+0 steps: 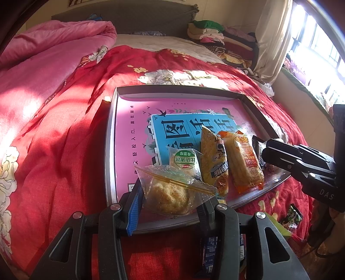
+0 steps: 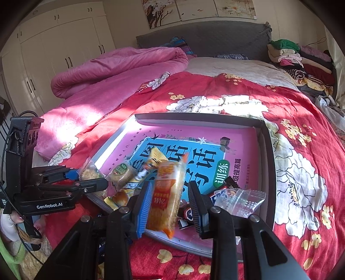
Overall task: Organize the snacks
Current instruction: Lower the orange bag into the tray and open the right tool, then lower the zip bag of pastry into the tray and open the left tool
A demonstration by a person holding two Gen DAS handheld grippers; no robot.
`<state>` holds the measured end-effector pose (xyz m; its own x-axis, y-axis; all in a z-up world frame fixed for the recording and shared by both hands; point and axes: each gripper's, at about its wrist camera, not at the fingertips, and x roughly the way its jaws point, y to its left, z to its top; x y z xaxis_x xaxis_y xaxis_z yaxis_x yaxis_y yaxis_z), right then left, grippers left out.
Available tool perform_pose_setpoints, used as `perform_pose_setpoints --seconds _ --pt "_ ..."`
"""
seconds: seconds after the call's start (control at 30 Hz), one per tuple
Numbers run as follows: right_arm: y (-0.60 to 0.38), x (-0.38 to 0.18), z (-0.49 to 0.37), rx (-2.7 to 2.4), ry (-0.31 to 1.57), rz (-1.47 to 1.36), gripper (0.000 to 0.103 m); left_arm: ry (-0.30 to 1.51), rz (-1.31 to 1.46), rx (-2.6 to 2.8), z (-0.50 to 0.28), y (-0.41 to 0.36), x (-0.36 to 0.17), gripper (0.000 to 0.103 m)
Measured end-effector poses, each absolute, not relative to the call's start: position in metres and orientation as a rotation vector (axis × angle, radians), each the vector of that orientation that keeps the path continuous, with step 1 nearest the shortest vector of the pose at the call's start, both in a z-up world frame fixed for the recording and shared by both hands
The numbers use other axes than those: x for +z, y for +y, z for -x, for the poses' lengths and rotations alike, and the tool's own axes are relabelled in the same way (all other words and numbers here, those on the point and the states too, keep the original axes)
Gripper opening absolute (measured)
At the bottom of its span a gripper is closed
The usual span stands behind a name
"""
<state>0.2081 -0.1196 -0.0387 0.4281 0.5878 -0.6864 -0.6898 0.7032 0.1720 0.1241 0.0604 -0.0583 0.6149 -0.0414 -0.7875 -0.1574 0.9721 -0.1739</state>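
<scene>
A grey tray (image 1: 111, 137) with a pink printed bottom lies on the red flowered bedspread (image 1: 64, 129). The left gripper (image 1: 168, 206) is clamped on a clear bag holding a round pastry (image 1: 168, 193), at the tray's near edge; its fingers point across the tray toward the headboard (image 1: 129, 19). Just beyond the pastry lie a green-labelled cake (image 1: 185, 161), a yellow packet (image 1: 212, 159) and an orange packet (image 1: 243, 159), both long packets running from near edge to far edge. The right gripper (image 2: 170, 206) reaches in from the tray's near right corner, its fingers spread either side of the orange packet, which looks blurred; whether it touches either finger I cannot tell.
</scene>
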Motion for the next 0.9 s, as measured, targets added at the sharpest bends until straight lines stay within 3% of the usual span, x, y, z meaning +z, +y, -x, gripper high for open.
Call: perform_pose_setpoints --seconds 0.33,0.9 --pt "-0.1217 -0.0374 -0.207 0.789 0.787 0.143 0.04 0.906 0.245 0.068 -0.1236 0.0603 -0.0592 0.048" --pt "-0.125 -0.0325 -0.2052 0.777 0.774 0.145 0.044 0.889 0.25 0.073 -0.1228 0.062 -0.054 0.065"
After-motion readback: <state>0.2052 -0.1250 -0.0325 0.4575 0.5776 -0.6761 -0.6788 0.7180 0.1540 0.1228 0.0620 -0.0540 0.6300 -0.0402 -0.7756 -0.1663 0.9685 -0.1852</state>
